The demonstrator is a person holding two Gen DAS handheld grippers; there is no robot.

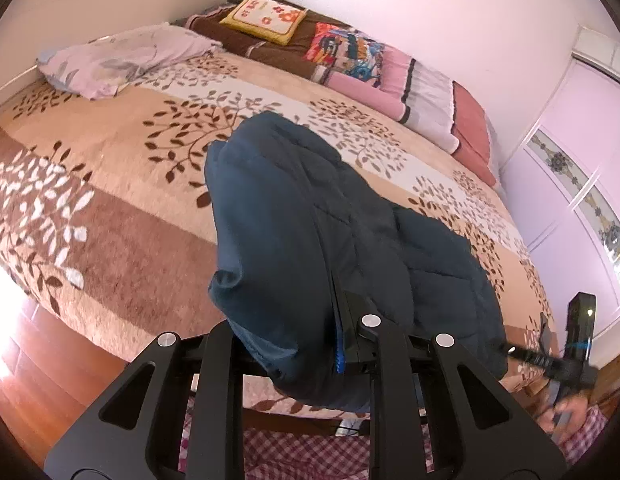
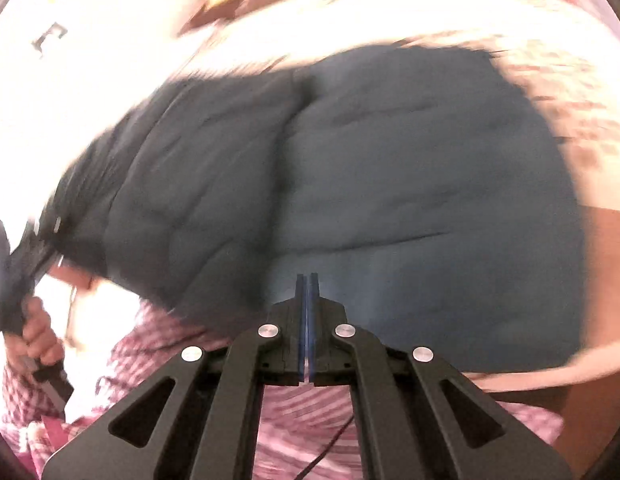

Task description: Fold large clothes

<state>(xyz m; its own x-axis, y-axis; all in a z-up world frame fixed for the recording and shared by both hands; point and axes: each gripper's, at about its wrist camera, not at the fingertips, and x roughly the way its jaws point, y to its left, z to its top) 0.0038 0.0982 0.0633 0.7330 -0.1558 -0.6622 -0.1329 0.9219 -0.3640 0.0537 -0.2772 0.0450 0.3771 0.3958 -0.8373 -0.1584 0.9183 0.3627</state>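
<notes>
While the bed (image 1: pixel 150 184) with its leafy blanket stretches ahead of the left tongs (image 1: pixel 341 344) toward pillows (image 1: pixel 110 60) by the wall, the jacket (image 1: pixel 310 216) drapes over it, clamped by them; right tongs (image 2: pixel 308 320) pinched together, on fabric or not, can't tell.

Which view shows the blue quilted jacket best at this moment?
The left wrist view: the blue quilted jacket is sharp there, draped from the left gripper over the bed. The right wrist view shows it larger but motion-blurred.
</notes>
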